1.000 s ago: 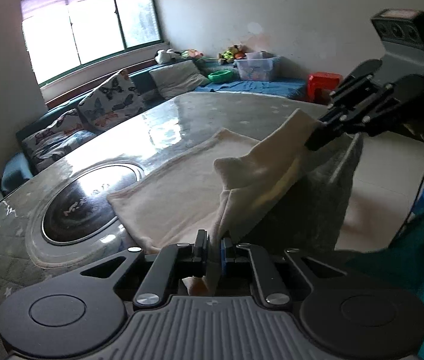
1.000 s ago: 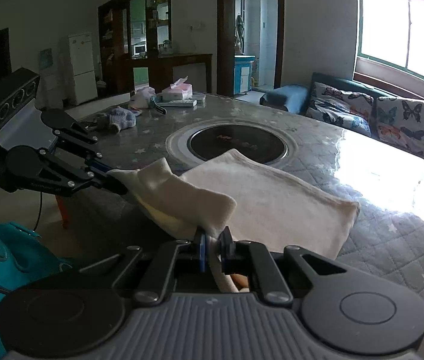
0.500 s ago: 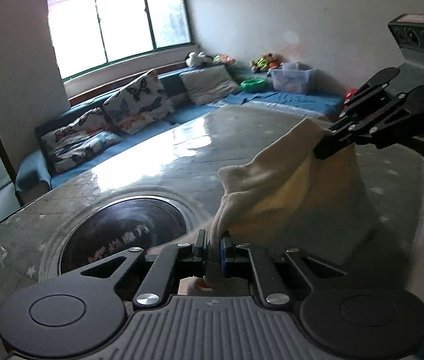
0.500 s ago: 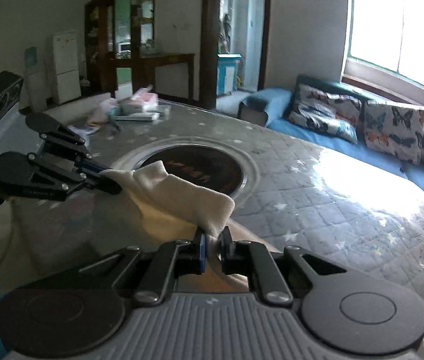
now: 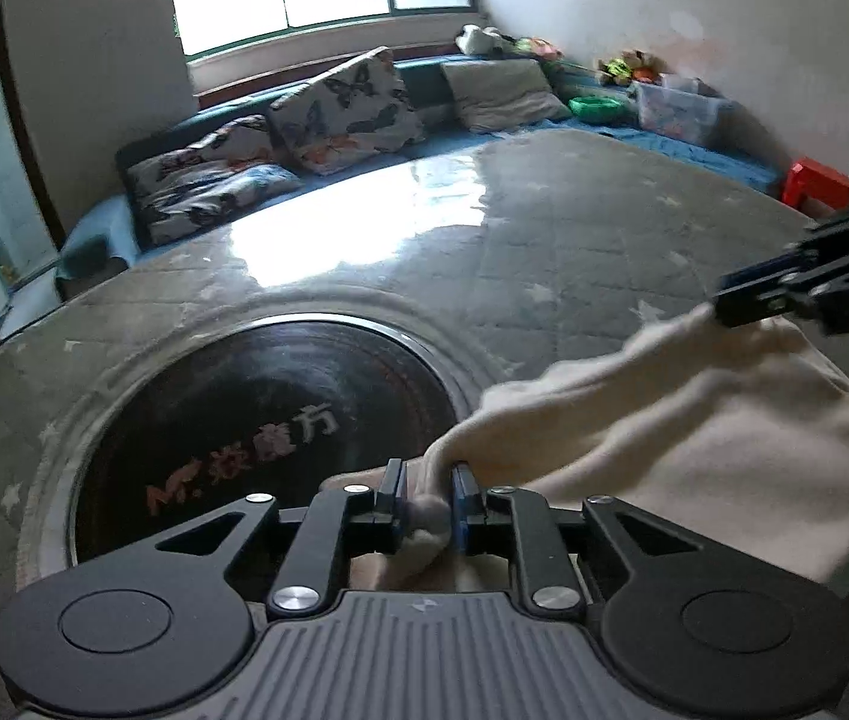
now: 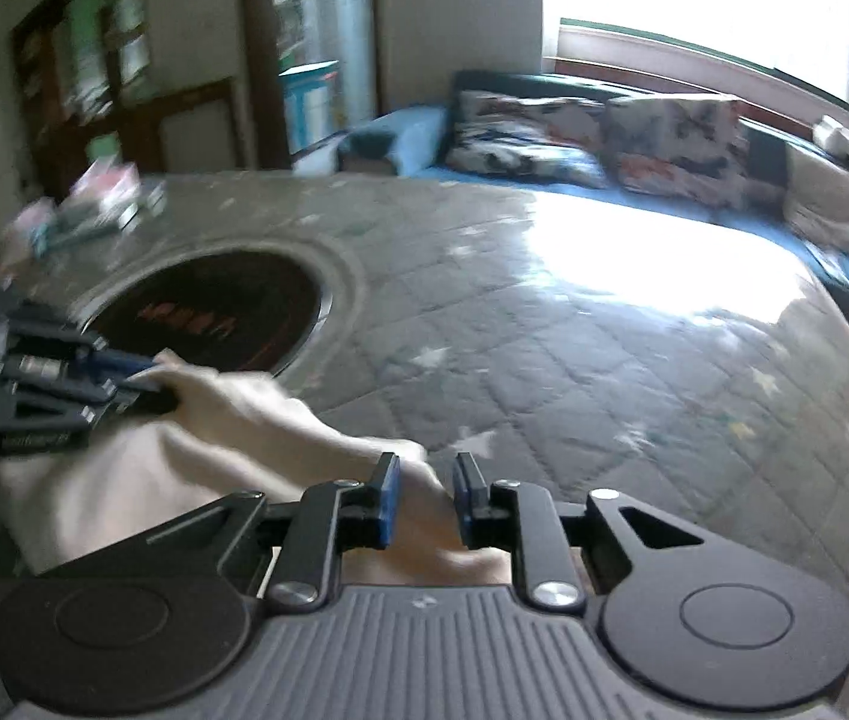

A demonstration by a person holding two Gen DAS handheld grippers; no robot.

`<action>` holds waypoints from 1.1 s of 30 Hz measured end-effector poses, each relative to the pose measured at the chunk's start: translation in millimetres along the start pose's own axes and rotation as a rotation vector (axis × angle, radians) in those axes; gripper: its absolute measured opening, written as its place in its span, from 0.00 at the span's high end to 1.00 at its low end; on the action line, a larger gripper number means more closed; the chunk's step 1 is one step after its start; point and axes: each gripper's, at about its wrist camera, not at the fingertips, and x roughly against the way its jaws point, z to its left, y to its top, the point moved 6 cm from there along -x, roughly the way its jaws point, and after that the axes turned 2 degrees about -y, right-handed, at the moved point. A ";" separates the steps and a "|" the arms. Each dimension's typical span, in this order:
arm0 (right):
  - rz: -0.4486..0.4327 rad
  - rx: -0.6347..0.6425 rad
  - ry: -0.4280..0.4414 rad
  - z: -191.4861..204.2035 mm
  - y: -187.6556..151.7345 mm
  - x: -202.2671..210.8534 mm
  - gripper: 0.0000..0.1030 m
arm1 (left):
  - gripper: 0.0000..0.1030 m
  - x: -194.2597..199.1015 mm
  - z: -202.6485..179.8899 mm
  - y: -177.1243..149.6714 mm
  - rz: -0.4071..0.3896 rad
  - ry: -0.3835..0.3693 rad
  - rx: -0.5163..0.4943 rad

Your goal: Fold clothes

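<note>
A cream cloth [image 5: 694, 432] lies folded over on the grey quilted table [image 5: 544, 252], low near its surface. My left gripper [image 5: 427, 510] has its jaws parted a little around one cloth corner. It also shows in the right wrist view [image 6: 142, 375] at the far left. My right gripper [image 6: 424, 501] has parted jaws with the other corner of the cloth [image 6: 244, 420] lying between them. It shows in the left wrist view [image 5: 724, 309] at the right edge.
A round black hotplate [image 5: 256, 432] is set into the table left of the cloth. Boxes and small items [image 6: 94, 204] sit at the table's far left. A sofa with butterfly cushions [image 5: 304, 138] runs behind. A red stool [image 5: 817, 183] stands far right.
Both grippers carried the cloth's corners forward over the table and down near its surface. Their jaws, tightly shut before, now stand slightly apart.
</note>
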 end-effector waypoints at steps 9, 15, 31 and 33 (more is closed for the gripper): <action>-0.034 -0.051 0.034 3.1 -1.3 17.7 0.83 | 0.82 21.2 -16.3 29.6 -0.096 -0.034 0.018; 0.015 -0.086 0.023 7.1 -0.8 -13.2 0.83 | 0.85 -11.0 -38.2 28.9 -0.016 -0.118 -0.001; 0.029 -0.064 0.025 5.9 -27.8 15.8 0.87 | 0.64 8.3 -46.5 23.2 -0.028 -0.108 0.048; 0.016 -0.093 0.015 1.6 -27.8 20.9 0.87 | 0.64 21.8 -47.7 18.9 -0.044 -0.113 0.052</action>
